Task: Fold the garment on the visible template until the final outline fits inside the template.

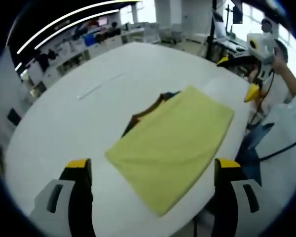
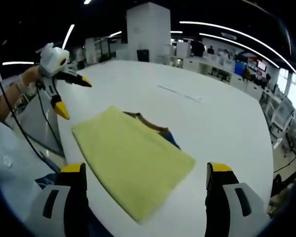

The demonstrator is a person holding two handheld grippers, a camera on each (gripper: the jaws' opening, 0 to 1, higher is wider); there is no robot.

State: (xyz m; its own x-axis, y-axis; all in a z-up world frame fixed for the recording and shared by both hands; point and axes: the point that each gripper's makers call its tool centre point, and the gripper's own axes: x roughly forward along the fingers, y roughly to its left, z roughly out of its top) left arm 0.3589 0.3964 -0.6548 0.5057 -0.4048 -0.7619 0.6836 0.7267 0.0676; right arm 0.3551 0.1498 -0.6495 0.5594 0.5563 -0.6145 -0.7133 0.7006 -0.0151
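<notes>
Left gripper view: folded yellow garment point(image 1: 175, 145) lies on white table point(image 1: 64, 133) over dark template point(image 1: 143, 114), left gripper point(image 1: 155, 170) and right gripper point(image 2: 144, 173) both spread, empty, raised; likely checking fit, next tuck overhang

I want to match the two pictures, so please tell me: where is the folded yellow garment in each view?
Left gripper view: the yellow garment lies at centre, a little right, between and above the open jaws.
Right gripper view: it lies at centre, a little left, between and above that view's open jaws.
Shared landmark: the dark collar that peeks out from under one edge, on the white table.
</notes>
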